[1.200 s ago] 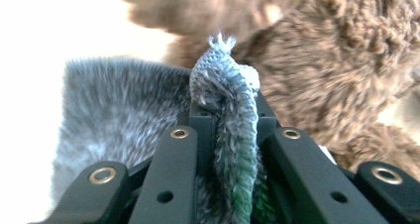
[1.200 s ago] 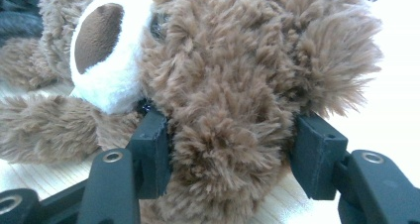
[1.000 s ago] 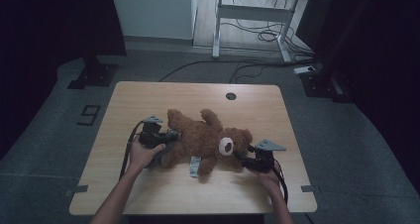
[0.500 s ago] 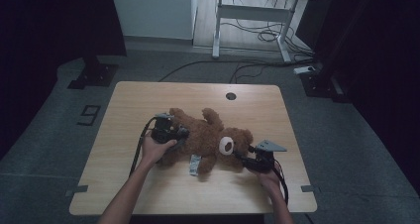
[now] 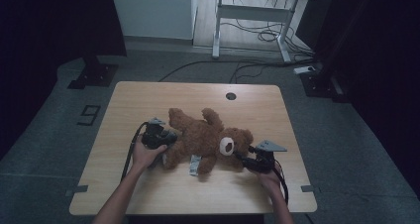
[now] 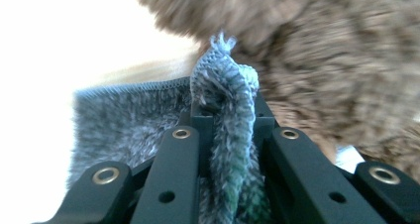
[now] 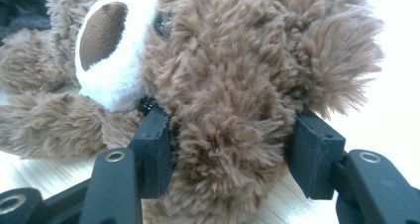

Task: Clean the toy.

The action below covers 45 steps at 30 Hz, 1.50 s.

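Two grippers work together: our right gripper (image 7: 225, 149) pinches the teddy bear's (image 5: 208, 140) head steady while our left gripper (image 6: 225, 117) clamps a grey knit garment (image 6: 220, 100) for dressing.

The left gripper (image 6: 225, 110) has its two black jaws closed tight on a fold of grey-blue knitted fabric (image 6: 225, 92), which stands up between them in a narrow ridge with a frayed tuft at the top. The rest of the fabric spreads out to the left of the jaws, its stitched hem running along the upper edge against a pale, overexposed surface. A brown plush teddy bear (image 6: 322, 60) lies just beyond and to the right, its fur blurred, meeting the pinched fold, and a small white tag (image 6: 349, 157) shows beside the right jaw at the fur's lower edge.
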Tool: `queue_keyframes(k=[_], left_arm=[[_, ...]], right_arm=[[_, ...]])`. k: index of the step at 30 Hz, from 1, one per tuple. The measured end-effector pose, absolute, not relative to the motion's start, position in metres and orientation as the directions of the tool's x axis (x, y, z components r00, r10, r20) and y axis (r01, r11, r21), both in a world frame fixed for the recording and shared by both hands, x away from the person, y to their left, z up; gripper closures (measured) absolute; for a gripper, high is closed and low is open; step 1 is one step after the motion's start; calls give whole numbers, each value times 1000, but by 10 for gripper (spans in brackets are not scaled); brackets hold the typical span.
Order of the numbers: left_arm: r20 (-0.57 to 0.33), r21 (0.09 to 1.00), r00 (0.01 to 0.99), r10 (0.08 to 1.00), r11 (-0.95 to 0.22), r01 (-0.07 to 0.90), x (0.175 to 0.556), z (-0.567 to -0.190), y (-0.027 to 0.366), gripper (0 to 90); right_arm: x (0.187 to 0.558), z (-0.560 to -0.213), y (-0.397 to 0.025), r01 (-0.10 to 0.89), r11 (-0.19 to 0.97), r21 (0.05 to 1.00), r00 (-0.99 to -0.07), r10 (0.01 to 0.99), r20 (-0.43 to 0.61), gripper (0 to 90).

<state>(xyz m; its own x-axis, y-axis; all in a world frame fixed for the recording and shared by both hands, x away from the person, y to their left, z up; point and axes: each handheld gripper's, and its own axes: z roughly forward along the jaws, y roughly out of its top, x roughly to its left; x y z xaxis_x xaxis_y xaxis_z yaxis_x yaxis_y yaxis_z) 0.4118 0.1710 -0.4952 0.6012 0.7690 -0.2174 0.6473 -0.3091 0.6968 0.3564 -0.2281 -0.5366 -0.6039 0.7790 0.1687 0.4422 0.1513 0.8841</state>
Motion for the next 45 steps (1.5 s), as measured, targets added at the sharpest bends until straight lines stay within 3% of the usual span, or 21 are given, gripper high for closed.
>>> queue_keyframes(k=[5, 10, 22, 31, 39, 45], left_arm=[[-143, 720, 619, 772, -348, 601, 393, -482, 177, 794], [-149, 731, 598, 788, -320, 603, 377, -485, 197, 794], [-169, 759, 561, 810, -256, 598, 337, -495, 233, 787], [-151, 747, 551, 821, -270, 608, 311, -509, 241, 779], [-134, 712, 524, 841, -287, 641, 304, -522, 247, 758], [-103, 695, 529, 842, -320, 644, 302, -527, 244, 733]], right_arm=[[356, -537, -228, 443, 148, 884, -602, 780, 171, 417], [356, -537, -228, 443, 148, 884, -602, 780, 172, 406], [351, -529, -232, 450, 92, 888, -559, 805, 200, 261], [353, -526, -228, 435, 129, 891, -494, 861, 117, 399], [366, -529, -227, 433, 114, 894, -457, 883, 109, 423], [363, -528, -231, 424, 83, 902, -462, 876, 137, 391]])
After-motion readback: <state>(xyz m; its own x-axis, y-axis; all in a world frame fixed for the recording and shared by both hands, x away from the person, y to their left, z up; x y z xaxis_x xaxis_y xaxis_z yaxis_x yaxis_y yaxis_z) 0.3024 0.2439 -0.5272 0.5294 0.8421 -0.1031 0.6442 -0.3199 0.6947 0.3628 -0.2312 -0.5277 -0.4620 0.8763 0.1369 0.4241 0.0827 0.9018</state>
